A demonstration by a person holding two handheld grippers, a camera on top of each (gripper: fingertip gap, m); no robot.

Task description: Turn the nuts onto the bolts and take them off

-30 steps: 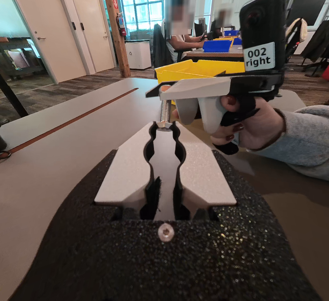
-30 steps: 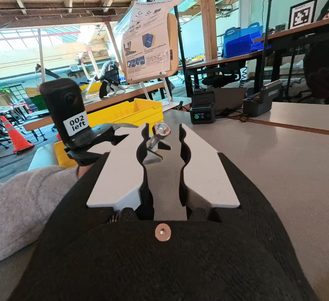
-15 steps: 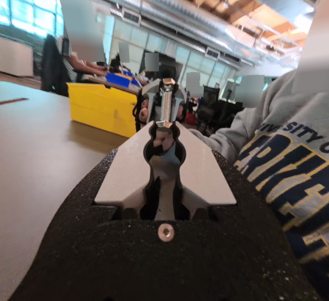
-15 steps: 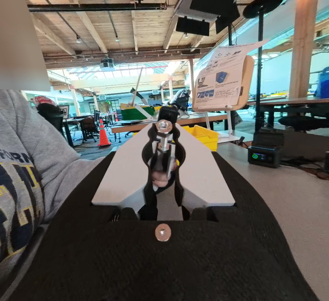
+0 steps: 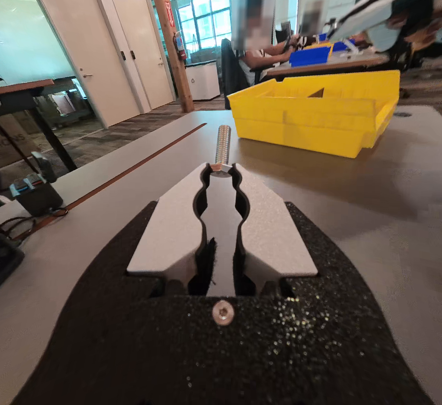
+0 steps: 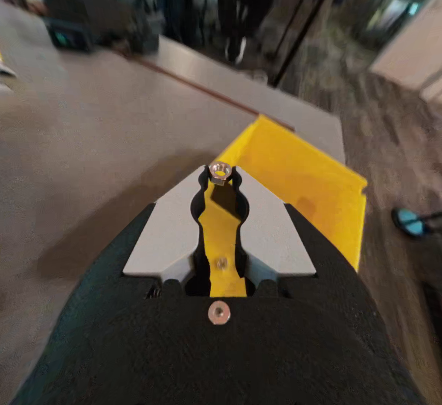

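Observation:
My left gripper (image 5: 220,170) is shut on the hex head of a silver bolt (image 5: 223,145), whose threaded shaft points up and away, bare of any nut, above the grey table (image 5: 119,192). My right gripper (image 6: 219,173) is shut on a small hex nut (image 6: 219,172) at its fingertips and hangs over the yellow bin (image 6: 282,178). Another small nut (image 6: 222,263) lies on the bin's floor. The right gripper (image 5: 382,8) also shows blurred at the top right of the left wrist view, above the yellow bin (image 5: 311,115).
A black device with cables (image 5: 35,199) sits at the table's left edge. A dark box with a lit screen (image 6: 69,36) stands far back on the table. Other desks with blue bins (image 5: 311,57) and seated people are behind. My hands' fingertips stand some 30 cm from each other.
The nut has come off the bolt. My right gripper has carried it away and now points down over the yellow bin. My left gripper has swung back towards the table with the bare bolt.

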